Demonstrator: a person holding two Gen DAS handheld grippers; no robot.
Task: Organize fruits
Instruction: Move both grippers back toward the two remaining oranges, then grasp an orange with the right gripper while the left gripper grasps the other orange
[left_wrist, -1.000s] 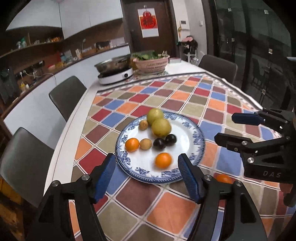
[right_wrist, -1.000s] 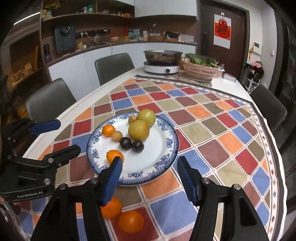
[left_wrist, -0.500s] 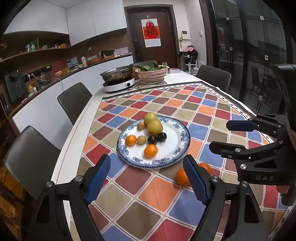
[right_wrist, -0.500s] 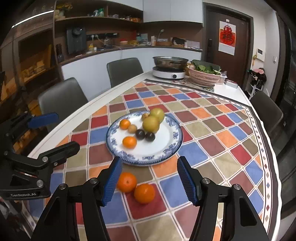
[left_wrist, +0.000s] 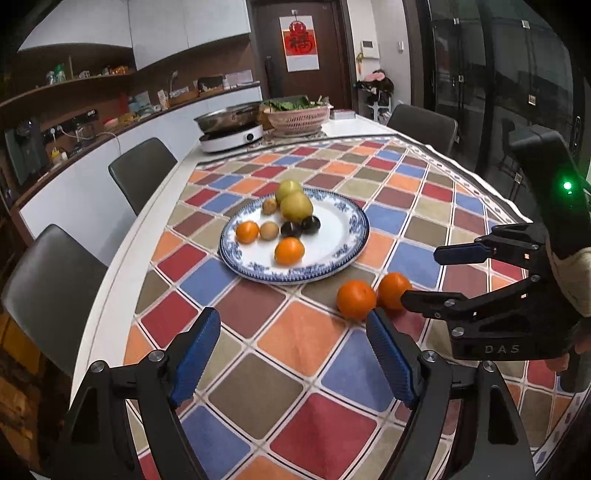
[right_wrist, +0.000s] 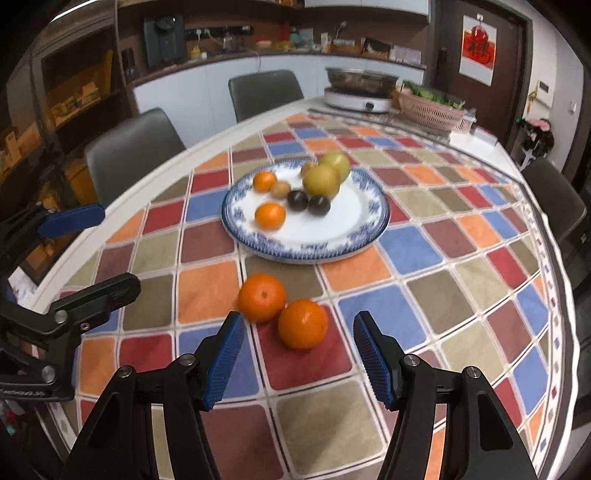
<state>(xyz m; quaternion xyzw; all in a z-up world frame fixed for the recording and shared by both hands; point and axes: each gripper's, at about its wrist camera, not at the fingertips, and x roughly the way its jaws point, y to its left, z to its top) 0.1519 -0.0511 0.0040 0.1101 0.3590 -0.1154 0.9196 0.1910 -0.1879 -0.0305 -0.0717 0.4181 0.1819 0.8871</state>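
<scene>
A blue-rimmed plate (left_wrist: 334, 254) is being used as the landmark on a desk (left_wrist: 110, 284) that is being covered by a cloth of coloured squares (left_wrist: 306, 343). On the plate, two yellow-green pears (left_wrist: 295, 205) are being seen touching at the far side, with a small brown fruit (left_wrist: 269, 206) just beside them; a second small brown fruit (left_wrist: 269, 230) and a small orange (left_wrist: 247, 232) are lying toward the plate's left, two dark plums (left_wrist: 300, 226) are sitting side by side near its middle, and another orange (left_wrist: 289, 251) is resting at its near part. Off the plate, on the cloth just in front of its near rim, two larger oranges are lying in contact with each other: the left orange (right_wrist: 261, 297) and the right orange (right_wrist: 303, 324). The right tool (right_wrist: 295, 354) is being held spread, with nothing pinched; the right orange is being seen just beyond the gap between its blue pads (right_wrist: 373, 363) in the right wrist view, apart from both. The left tool (left_wrist: 291, 360) is being held wide as well, empty, over bare cloth nearer than the plate and to the left of the two loose oranges. Far beyond the plate, at the desk's other end, a metal pot on a white cooker (left_wrist: 231, 127) and a pink basket of greens (left_wrist: 297, 116) are standing side by side, and dark chairs (left_wrist: 142, 173) are being kept along the desk's left edge
</scene>
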